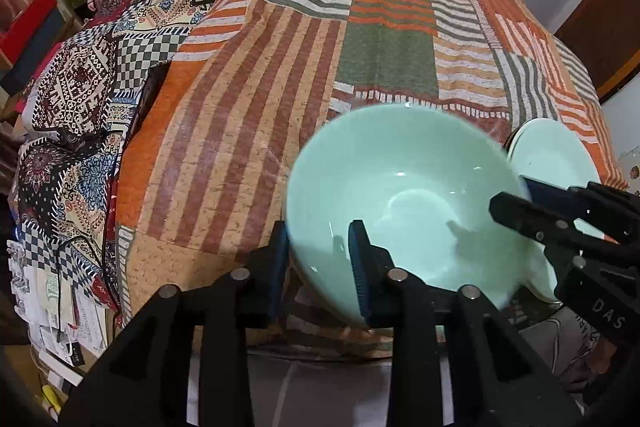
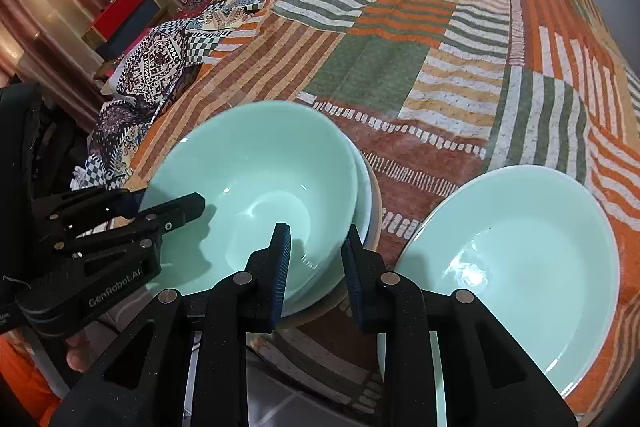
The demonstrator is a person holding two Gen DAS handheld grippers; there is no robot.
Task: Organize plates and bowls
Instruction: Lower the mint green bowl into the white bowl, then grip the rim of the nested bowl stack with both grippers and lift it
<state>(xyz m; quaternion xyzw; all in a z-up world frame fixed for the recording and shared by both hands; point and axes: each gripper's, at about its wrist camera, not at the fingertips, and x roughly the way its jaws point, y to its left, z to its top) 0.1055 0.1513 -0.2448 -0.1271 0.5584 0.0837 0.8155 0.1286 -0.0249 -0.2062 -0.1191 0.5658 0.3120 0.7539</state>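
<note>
Left tool: our left tool (image 1: 318,267) straddles the near-left rim of the pale green glazed ceramic bowl (image 1: 404,195); one blue pad sits outside the wall, the other inside, and we see a gap on both sides, so the jaws stand apart and not pressing.
Bowl stack: in the right wrist view the pale green bowl (image 2: 256,187) is nested in a second bowl of the same colour (image 2: 366,199), whose rim shows just behind it; both rest on the patchwork bedspread of orange, green and cream stripes (image 2: 400,67), near the bed's front edge.
Right tool: our right tool (image 2: 316,267) straddles the near-right rims of the nested pair, one finger inside the top bowl and one outside; the pads do not seem to bite, so we read it as parted and holding nothing.
Plate: the pale green shallow ceramic plate (image 2: 520,247) lies just beside the bowls on the right, apart from them.
Step in hand: we judge the top bowl is being let go after stacking.
Next move: we should lift both tools straight up clear of the rims without dragging the stack, then turn to the plate.
</note>
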